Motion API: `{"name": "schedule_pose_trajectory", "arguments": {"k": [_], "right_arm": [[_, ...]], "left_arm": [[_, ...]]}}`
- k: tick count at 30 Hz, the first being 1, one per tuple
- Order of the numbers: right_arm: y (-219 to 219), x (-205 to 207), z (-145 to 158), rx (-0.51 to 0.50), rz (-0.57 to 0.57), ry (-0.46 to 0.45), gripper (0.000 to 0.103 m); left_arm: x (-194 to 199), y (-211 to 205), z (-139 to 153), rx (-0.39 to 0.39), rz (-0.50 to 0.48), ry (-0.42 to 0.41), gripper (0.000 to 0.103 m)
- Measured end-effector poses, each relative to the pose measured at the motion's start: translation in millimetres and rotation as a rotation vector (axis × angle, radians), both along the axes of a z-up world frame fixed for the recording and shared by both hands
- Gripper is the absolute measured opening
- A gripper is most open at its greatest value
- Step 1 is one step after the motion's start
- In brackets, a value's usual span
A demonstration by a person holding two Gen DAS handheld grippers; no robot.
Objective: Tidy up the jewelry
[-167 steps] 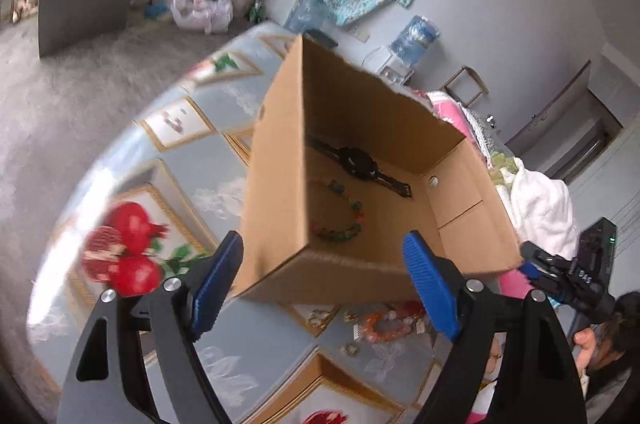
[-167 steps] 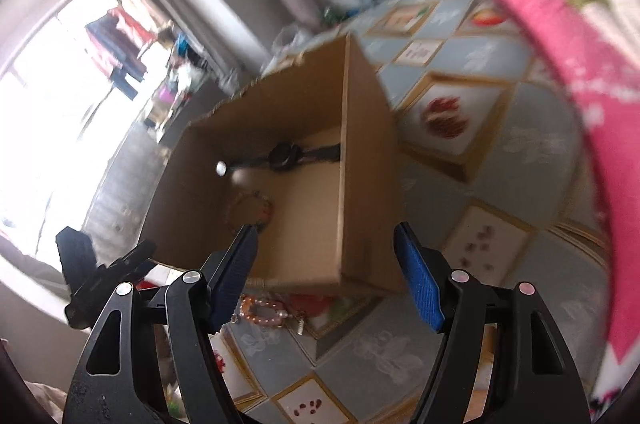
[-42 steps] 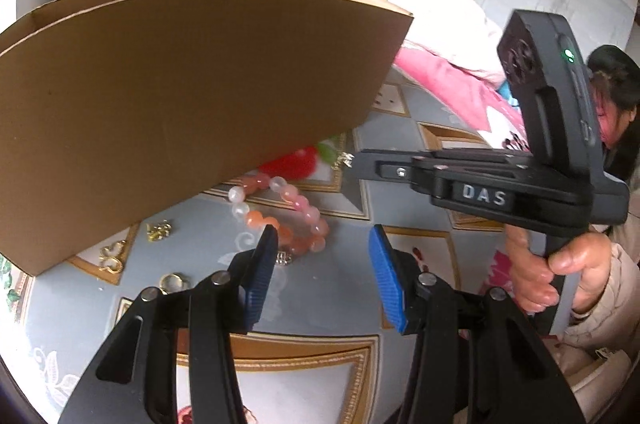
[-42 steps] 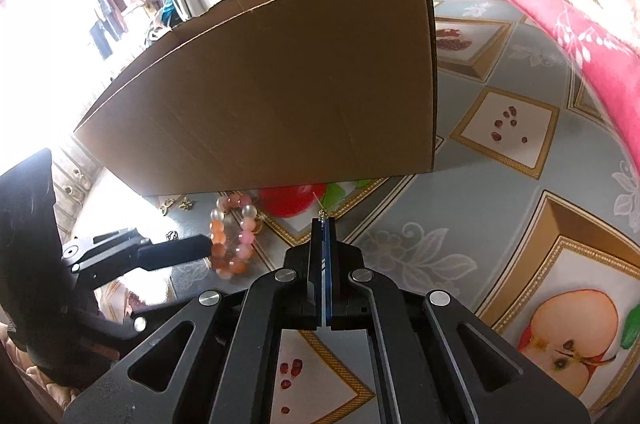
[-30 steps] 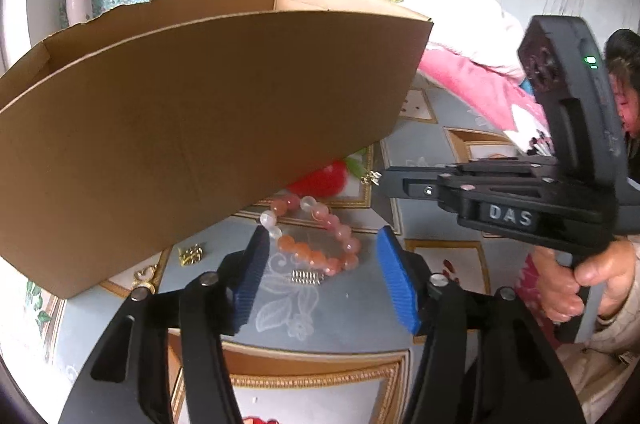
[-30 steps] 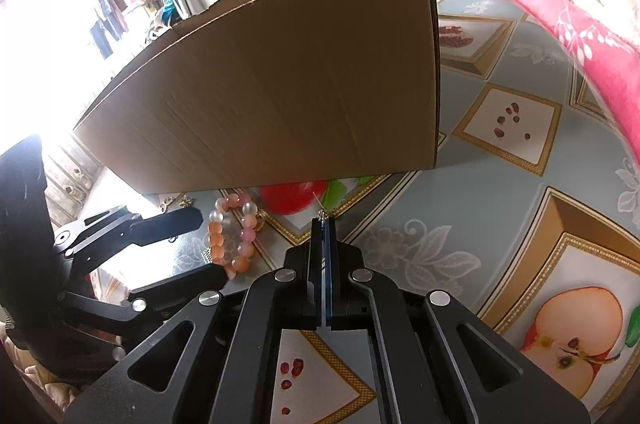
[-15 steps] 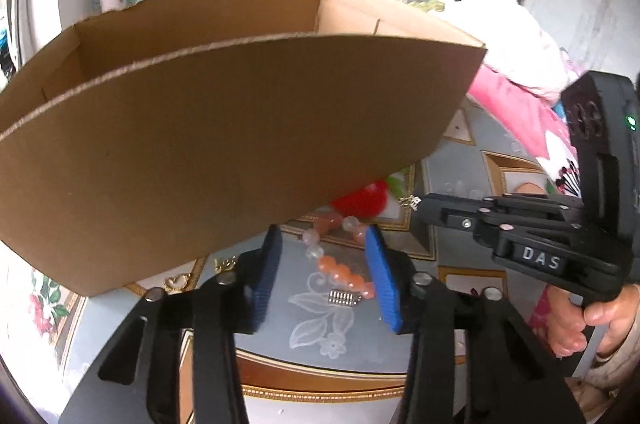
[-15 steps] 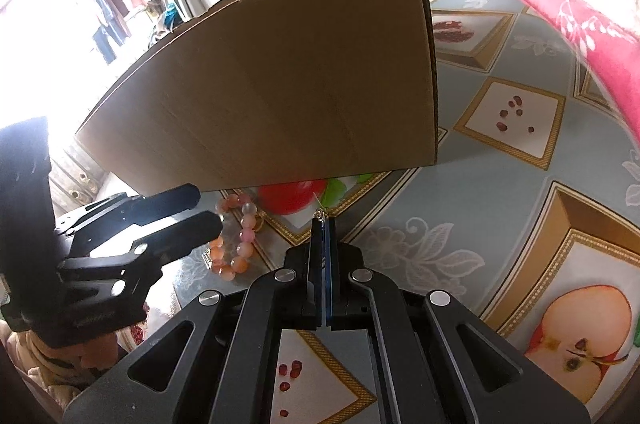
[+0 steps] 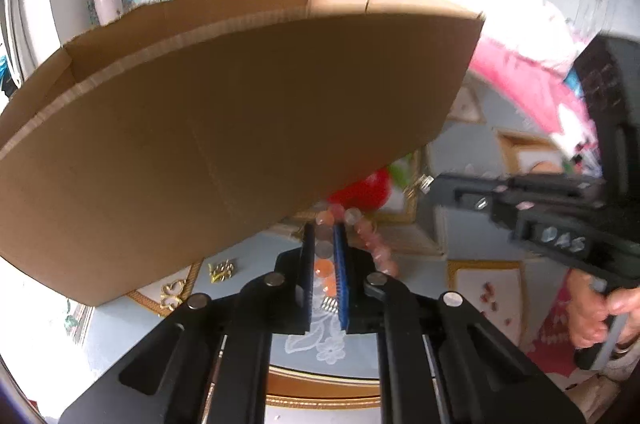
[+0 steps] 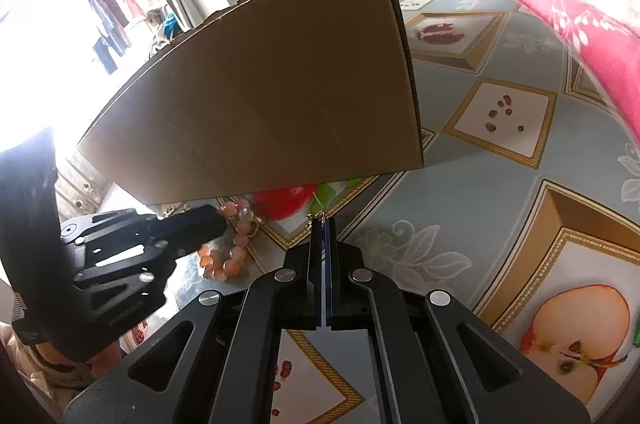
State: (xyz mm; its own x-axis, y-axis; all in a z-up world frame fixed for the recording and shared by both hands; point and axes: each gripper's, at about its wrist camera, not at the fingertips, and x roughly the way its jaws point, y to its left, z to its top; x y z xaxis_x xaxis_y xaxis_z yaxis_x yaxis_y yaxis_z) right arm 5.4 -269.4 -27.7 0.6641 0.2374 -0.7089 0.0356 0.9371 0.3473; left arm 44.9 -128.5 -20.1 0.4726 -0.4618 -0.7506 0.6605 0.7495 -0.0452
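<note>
Only one piece of writing could be read: raised letters that looked like "DAS", blurred, on the black side of the right gripper, seen in the left wrist view. The cardboard box and the patterned tablecloth carried no legible words or numbers.

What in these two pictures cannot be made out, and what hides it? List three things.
1. Inside of the cardboard box: hidden in both views by its near wall.
2. The small silver piece in the right claw: too small to name.
3. Gold trinkets, left view: blurred.
</note>
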Motion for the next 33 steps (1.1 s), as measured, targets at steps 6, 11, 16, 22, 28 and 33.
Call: {"name": "schedule_pose_trajectory", "arguments": {"k": [6,11,16,22,28,33], "right_arm": [[-0.1,-6.7,1.4,-0.008,-0.005,-0.005,0.0],[2.8,-12.4,4.9,-0.016,-0.002,-0.011,0.0],[12.1,-10.0,10.0,-0.025,0.006,-0.016,0.0],[14.5,-9.7,11.5,-0.037,0.007,-0.016,0.0],[15.3,-10.2,13.6,-0.049,0.007,-0.021,0.0],[16.7,-9.7,13.2,-0.05,0.007,-0.019,0.0]], "left_arm": [[-5.8,21.2,41.6,-0.185,-0.026,0.038,0.008],[-17.0,60.6,82.7,-0.281,0.006,0.011,0.008],[-19.6,105.1,85.0,-0.294,0.088,0.074,0.009],[-9.0,136.6,32.3,-0.204,0.237,0.184,0.009],[-5.5,148.5,16.6,-0.121,0.314,0.151,0.018],[-12.9,147.5,32.8,-0.118,0.302,0.033,0.033]]}}
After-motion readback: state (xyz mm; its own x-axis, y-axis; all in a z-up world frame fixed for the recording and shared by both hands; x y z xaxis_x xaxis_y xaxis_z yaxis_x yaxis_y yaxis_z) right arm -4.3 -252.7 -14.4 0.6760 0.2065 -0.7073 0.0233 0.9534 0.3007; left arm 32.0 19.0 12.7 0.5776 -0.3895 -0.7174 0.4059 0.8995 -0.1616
